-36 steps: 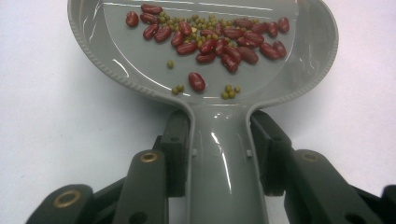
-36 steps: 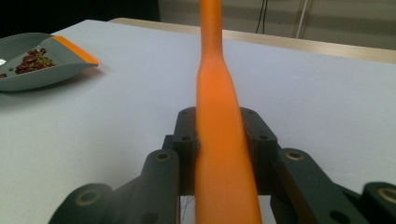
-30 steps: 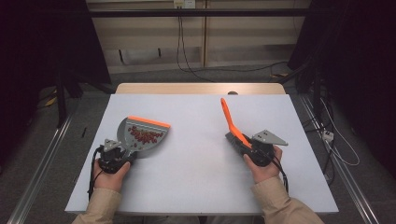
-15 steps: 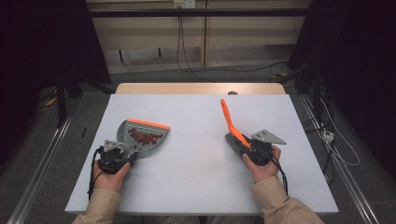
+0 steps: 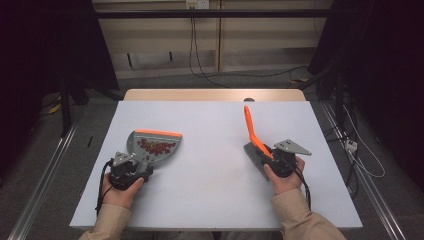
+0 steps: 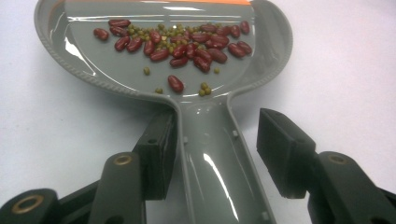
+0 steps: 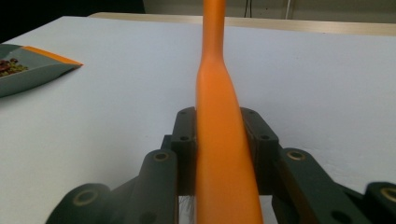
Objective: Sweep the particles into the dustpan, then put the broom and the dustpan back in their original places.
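A grey dustpan with an orange lip lies flat on the white table, holding red beans and small green ones. My left gripper sits at its handle. Its jaws have just been opening and now stand open around the handle, the right pad clearly apart from it. My right gripper is shut on the orange handle of a hand brush, which points up and away, with its dark bristles down by the table. The right gripper view shows both pads pressed on that handle and the dustpan far left.
A wooden board runs along the table's far edge. Metal rails flank the table on the floor, and cables lie to the right. Open tabletop stretches between the two grippers.
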{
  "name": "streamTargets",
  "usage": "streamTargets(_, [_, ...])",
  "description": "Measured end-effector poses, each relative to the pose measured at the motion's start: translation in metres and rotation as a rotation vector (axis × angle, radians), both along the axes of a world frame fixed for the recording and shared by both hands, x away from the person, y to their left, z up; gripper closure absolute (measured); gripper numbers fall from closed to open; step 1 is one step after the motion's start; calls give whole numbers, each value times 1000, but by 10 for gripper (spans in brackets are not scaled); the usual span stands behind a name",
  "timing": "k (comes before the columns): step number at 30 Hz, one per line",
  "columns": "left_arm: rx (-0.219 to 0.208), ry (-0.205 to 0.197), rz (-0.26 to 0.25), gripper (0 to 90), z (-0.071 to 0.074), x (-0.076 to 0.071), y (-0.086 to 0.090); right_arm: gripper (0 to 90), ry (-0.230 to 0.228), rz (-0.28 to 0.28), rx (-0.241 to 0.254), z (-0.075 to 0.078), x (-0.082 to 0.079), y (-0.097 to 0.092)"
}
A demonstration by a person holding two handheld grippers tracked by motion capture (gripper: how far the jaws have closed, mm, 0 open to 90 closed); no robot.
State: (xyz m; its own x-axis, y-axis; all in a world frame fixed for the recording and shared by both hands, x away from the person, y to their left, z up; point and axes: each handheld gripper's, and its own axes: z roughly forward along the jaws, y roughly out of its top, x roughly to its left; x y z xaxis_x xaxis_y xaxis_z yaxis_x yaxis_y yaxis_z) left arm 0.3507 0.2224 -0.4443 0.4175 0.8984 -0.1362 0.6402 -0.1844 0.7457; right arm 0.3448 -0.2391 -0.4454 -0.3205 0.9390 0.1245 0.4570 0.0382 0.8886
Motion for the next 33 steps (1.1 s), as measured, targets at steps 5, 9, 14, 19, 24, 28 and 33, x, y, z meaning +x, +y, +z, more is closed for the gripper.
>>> streamTargets(5, [-16,-10,-28,467,4,-4,-2,639,-5,-1,-44,1,-5,-1])
streamTargets(9, [-27,-17,-48,423,4,-7,-2,477,-15,-6,-107,4,-11,-7])
streamTargets(14, [-50,-54,-54,271,7,-7,-2,373,-40,-10,-115,7,-18,-23])
streamTargets(19, [-66,-110,-77,186,11,-4,-4,379,-33,-7,-103,7,-18,-38])
streamTargets(24, [-86,-141,-91,158,15,-3,-1,596,-25,-9,-139,8,-11,-53])
streamTargets(28, [-93,-147,-97,137,16,-2,2,743,19,-10,-179,5,-4,-67])
streamTargets(33, [-96,-154,-107,124,16,-1,3,853,60,-31,-223,-1,-1,-79])
